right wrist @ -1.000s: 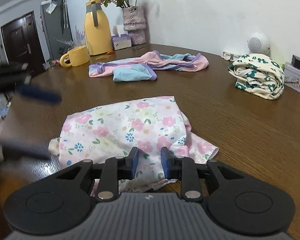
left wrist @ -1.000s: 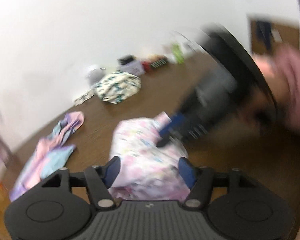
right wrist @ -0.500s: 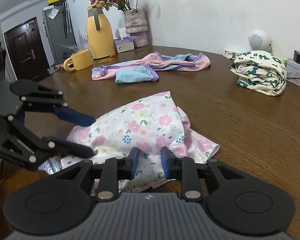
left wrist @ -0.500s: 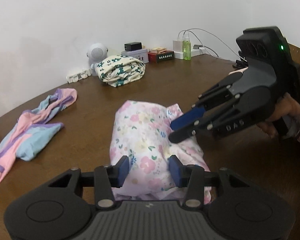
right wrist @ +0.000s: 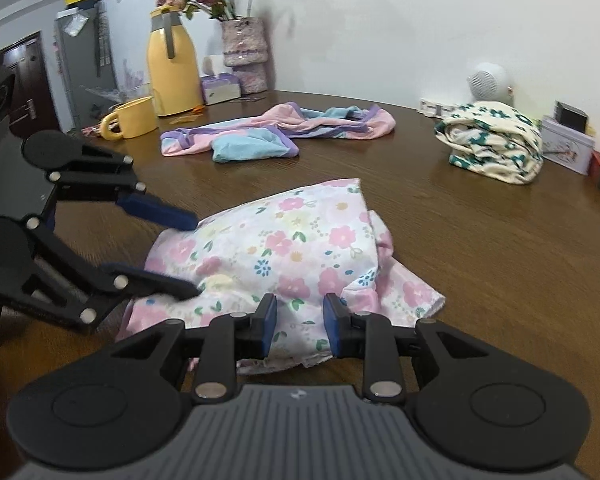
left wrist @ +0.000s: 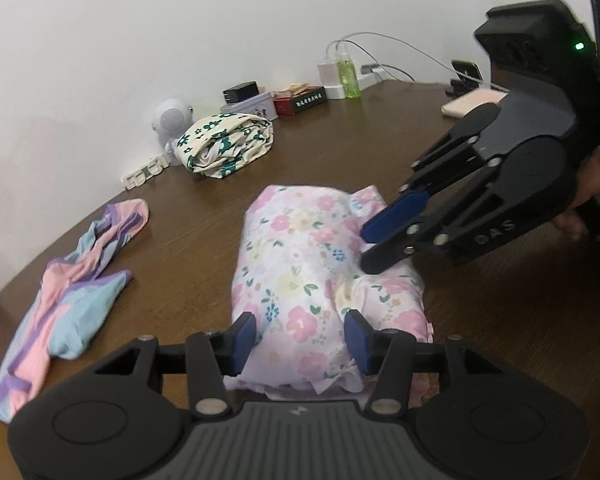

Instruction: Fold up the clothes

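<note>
Pink-flowered white cotton garment [left wrist: 320, 280] sits bunched into a rough fold on the brown wooden table [right wrist: 500, 248], right between both tongs. Left tongs [left wrist: 302, 334] have spread wider than half a second ago and straddle the near edge, gripping nothing. Right tongs [right wrist: 300, 322] have opened a bit too, also empty. Looks like a release after a fold, though I can't be sure. Plenty of bare table beyond and right of the tongs; striped pink-blue garment [right wrist: 276, 136] lies well apart.

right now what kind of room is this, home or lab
Most likely a home dining or living room: a wooden table holding a yellow thermos jug, a vase of flowers and loose clothes, with a fridge behind.
</note>
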Demonstrator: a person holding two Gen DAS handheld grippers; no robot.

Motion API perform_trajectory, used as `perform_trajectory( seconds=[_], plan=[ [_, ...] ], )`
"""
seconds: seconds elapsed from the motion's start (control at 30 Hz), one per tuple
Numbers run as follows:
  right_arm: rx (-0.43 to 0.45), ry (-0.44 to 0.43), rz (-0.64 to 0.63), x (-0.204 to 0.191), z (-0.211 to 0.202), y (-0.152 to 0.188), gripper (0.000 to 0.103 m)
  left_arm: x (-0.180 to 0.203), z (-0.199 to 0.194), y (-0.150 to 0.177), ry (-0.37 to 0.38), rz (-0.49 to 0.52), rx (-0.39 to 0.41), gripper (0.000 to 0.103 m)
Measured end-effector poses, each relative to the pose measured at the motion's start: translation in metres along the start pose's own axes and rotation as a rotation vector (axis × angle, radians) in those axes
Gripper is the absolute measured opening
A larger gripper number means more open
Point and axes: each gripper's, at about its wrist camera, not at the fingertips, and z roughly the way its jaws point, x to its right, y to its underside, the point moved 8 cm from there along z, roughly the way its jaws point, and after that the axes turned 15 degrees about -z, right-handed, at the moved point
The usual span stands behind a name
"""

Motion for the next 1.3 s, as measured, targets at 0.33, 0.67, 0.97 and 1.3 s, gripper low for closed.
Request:
perform_trajectory(
  seconds=[0.33,0.67,0.97,1.3],
  plan=[
    [0.018,-0.054,0.064,-0.028,-0.017,-0.003,0.033,-0.013,0.017,-0.009,-0.131,0.080,0.034,0.043],
    [0.153,-0.056,0.114,-0.011,-0.061,-0.027,0.090,-0.044,-0.027,-0.021,-0.059,-0.211,0.142,0.096],
    [0.069,-0.100,0.226,0.025,-0.046,-0.013,0.103,-0.077,-0.031,-0.011,0.209,-0.733,0.084,0.103],
    [-0.006,-0.173,0.359,0.044,-0.013,0.007,0.102,-0.083,0.008,-0.007,0.235,-0.826,-0.044,0.099]
  ],
)
